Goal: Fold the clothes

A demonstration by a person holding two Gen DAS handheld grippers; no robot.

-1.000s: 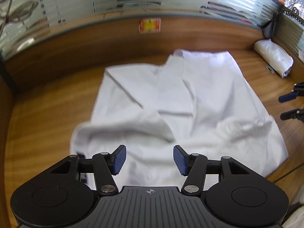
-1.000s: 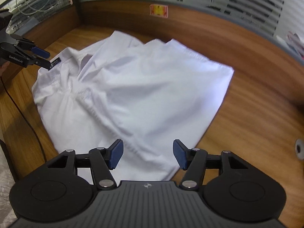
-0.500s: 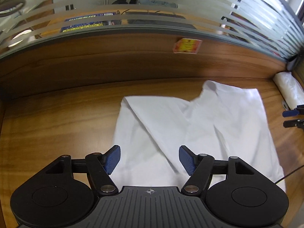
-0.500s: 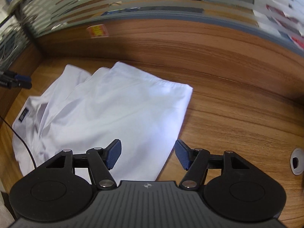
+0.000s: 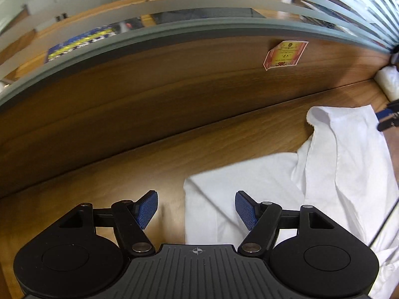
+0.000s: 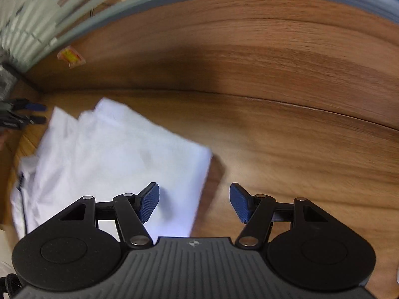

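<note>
White garment [image 5: 286,186] loose on wooden desk [image 5: 124,169], fingers of left gripper [image 5: 196,209] and right gripper [image 6: 194,203] apart, empty

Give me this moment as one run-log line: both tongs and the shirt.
left tongs: open, empty, over shirt's corner | right tongs: open, empty, over opposite corner | white shirt: rumpled, partly folded, on wooden desk

We have carried both grippers outward and lower: our left gripper [image 5: 196,208], which hung over the middle of the crumpled white cotton garment [image 5: 321,174], now straddles its left corner, jaws wider apart. Our right gripper [image 6: 194,203] has rolled and now straddles the garment's right edge on the brown wooden desk [image 6: 299,154].
</note>
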